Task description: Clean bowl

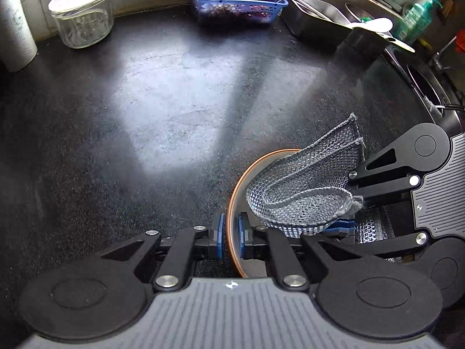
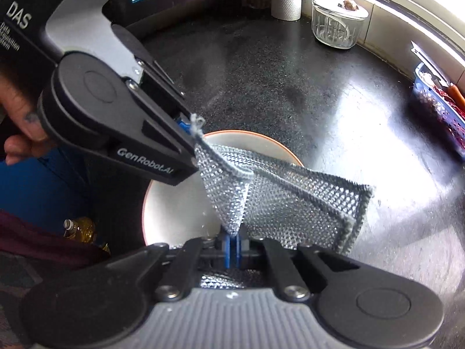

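Note:
A white bowl (image 2: 174, 209) with an orange rim stands on the dark counter; the left wrist view shows its rim (image 1: 232, 203) edge-on. My left gripper (image 1: 231, 235) is shut on that rim, one blue pad on each side. It also shows in the right wrist view (image 2: 186, 133), at the bowl's far left rim. My right gripper (image 2: 232, 250) is shut on a silver mesh dishcloth (image 2: 290, 203). The cloth drapes over the bowl's inside and right rim. In the left wrist view the cloth (image 1: 305, 180) lies folded over the bowl, with the right gripper (image 1: 343, 224) behind it.
A lidded glass jar (image 1: 81, 14), a paper towel roll (image 1: 14, 29) and a blue basket (image 1: 235, 3) of utensils stand along the back wall. A steel sink (image 1: 319, 17) with a green soap bottle (image 1: 415, 20) is at the right. An oil bottle (image 2: 81, 229) stands below the counter edge.

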`<state>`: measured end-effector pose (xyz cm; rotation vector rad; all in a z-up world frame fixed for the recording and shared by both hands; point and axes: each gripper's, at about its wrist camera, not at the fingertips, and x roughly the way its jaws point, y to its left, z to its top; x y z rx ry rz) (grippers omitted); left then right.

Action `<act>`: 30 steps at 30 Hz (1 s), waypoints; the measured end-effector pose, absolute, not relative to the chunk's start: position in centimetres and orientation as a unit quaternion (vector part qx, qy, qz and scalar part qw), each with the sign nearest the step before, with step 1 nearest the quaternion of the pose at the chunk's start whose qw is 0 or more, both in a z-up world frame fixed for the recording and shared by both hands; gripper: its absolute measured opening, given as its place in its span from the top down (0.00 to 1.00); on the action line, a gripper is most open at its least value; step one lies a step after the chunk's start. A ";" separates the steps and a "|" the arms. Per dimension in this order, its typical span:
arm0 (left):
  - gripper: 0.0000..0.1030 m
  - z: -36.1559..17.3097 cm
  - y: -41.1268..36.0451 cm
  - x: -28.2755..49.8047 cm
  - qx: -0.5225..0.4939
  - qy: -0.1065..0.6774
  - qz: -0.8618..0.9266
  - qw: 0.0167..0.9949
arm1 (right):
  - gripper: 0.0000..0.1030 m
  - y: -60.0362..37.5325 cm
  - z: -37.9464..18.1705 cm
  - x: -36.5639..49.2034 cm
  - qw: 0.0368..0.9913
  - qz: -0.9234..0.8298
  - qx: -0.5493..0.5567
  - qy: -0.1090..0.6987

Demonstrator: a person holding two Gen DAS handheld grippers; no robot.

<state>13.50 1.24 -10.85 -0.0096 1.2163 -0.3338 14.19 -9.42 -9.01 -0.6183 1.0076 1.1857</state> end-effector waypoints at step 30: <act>0.95 -10.2 1.4 14.6 -0.004 0.541 -0.195 0.818 | 0.96 -9.6 -8.6 14.7 0.688 0.491 -0.291 0.449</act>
